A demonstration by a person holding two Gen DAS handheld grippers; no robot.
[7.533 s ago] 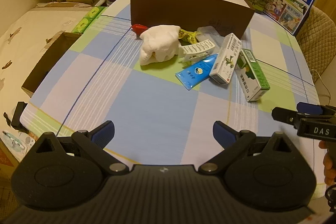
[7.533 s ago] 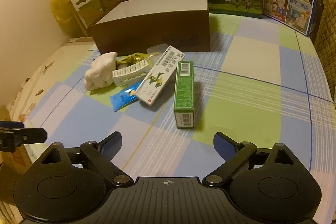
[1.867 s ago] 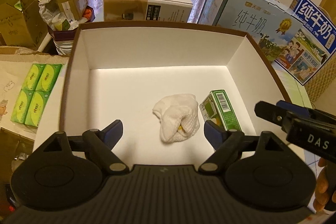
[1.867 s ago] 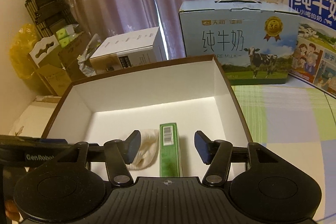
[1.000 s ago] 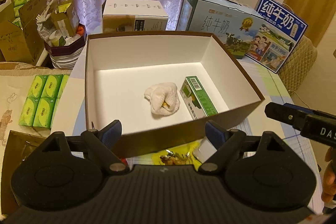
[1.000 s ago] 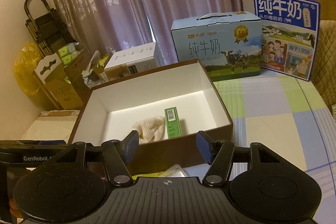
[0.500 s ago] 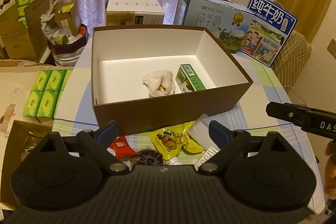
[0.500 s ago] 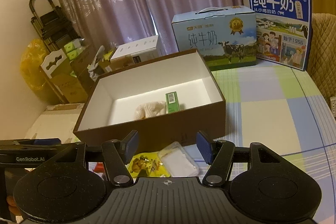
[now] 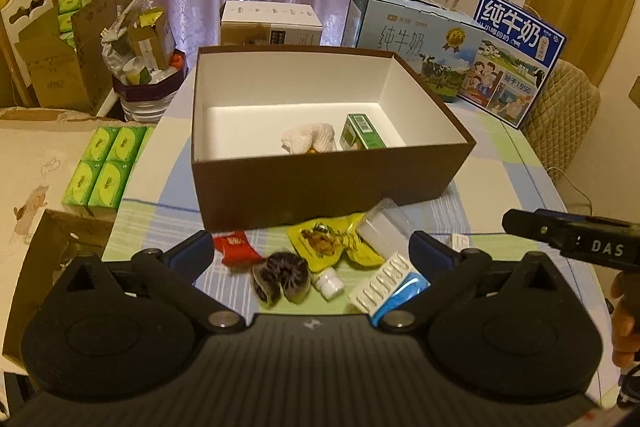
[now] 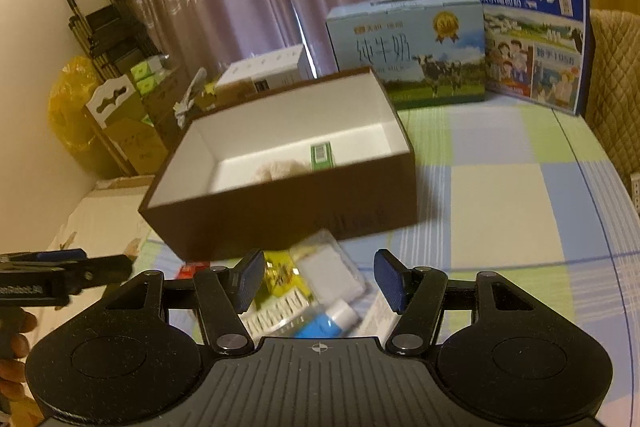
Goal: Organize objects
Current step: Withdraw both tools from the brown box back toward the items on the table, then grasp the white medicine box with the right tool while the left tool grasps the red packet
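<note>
A brown cardboard box (image 9: pixel 320 183) with a white inside stands on the checked table; it also shows in the right wrist view (image 10: pixel 288 211). Inside it lie a white cloth bundle (image 9: pixel 308 141) and a green carton (image 9: pixel 360 135). In front of the box lie a red packet (image 9: pixel 236 247), a dark round item (image 9: pixel 282 277), a yellow snack pouch (image 9: pixel 332 245), a small white bottle (image 9: pixel 330 283), a clear plastic case (image 9: pixel 386 231), a white blister strip (image 9: pixel 380 285) and a blue tube (image 10: pixel 320 325). My left gripper (image 9: pixel 308 253) is open above these items. My right gripper (image 10: pixel 320 279) is open above them too.
Two milk cartons (image 9: pixel 412 43) (image 9: pixel 516 55) stand behind the box, with a white box (image 9: pixel 268 25) beside them. Green tissue packs (image 9: pixel 106 163) lie left of the table. A padded chair (image 9: pixel 564 111) stands at the right. Cardboard boxes and clutter (image 9: pixel 80 59) fill the far left.
Both grippers have pulled back from over the box and lowered toward the items lying in front of it. The cloth and green carton stay inside the box.
</note>
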